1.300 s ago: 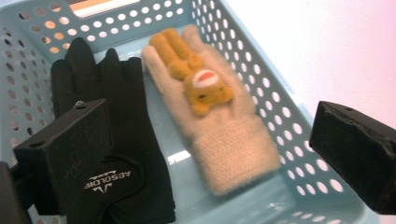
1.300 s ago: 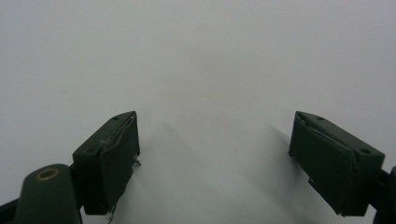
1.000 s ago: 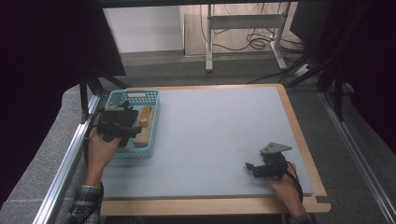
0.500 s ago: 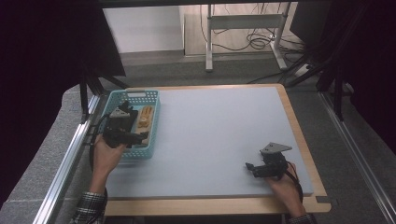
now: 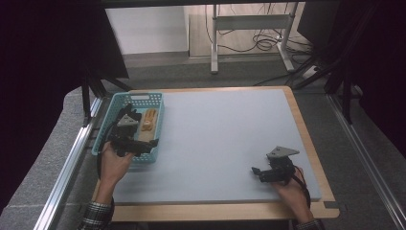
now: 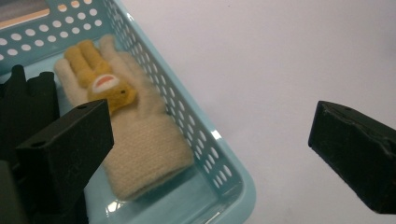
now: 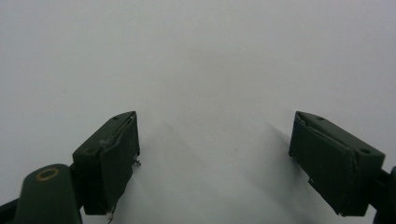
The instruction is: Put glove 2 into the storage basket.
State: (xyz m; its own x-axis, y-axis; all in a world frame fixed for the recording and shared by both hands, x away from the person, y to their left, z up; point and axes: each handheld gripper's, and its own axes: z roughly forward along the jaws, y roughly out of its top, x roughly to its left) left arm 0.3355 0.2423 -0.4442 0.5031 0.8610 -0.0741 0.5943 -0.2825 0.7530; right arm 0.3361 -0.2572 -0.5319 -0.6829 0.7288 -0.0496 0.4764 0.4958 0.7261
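A cream knitted glove (image 6: pixel 140 140) with a yellow character on its back lies in a teal perforated basket (image 6: pixel 219 154), fingers pointing away. In the high view the glove (image 5: pixel 149 120) sits along the right side of the basket (image 5: pixel 143 99). My left gripper (image 5: pixel 136 142) hovers open over the basket's near right part. In its own view the left gripper (image 6: pixel 210 126) straddles the basket's right wall, one jaw above the glove's wrist end and the other above the table. My right gripper (image 5: pixel 261 173) rests open near the table's front right; its own view shows the right gripper (image 7: pixel 215 126) with nothing between the jaws.
The grey table mat (image 5: pixel 225 134) has a wooden border (image 5: pixel 311 143). A dark object (image 6: pixel 25 93) lies in the basket left of the glove; what it is cannot be told. Metal rails run along both sides of the table, and a desk frame with cables stands behind.
My left gripper has drifted a little toward the person and rightward over the basket. The right gripper has stayed in place.
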